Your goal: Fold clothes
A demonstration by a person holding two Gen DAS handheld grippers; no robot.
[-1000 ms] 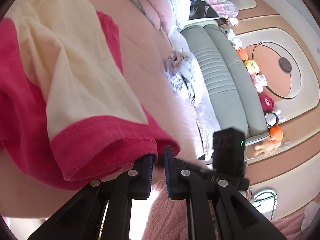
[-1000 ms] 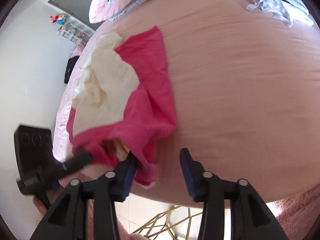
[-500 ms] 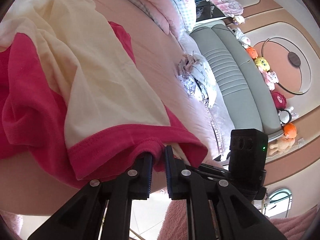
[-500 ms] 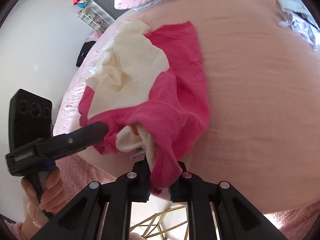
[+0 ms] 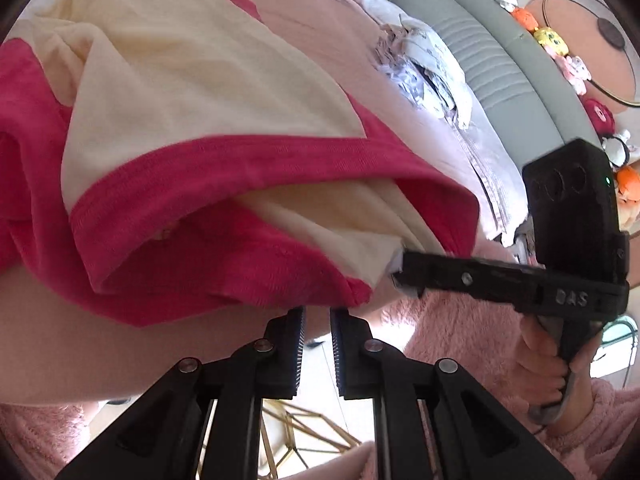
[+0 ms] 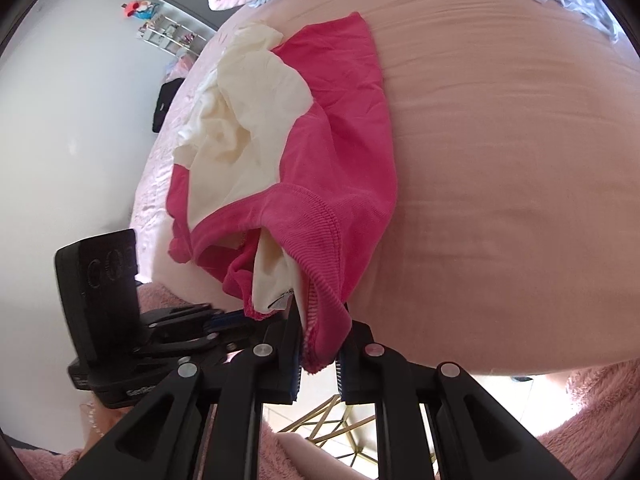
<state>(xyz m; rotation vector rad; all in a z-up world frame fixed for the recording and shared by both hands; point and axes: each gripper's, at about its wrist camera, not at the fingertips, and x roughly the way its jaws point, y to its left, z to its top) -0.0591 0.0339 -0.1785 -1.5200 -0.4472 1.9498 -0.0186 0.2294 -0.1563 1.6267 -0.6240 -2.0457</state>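
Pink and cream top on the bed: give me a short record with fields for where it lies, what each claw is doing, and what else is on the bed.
garment: pink and cream top, crumpled, not yet folded
place: near edge of the pink bed
left claw: shut on the pink hem
right claw: jaws have just been closing; shut on the hem, pink cloth hanging between them
hem: pulled open, cream lining showing
also on bed: pile of pale clothes, far side
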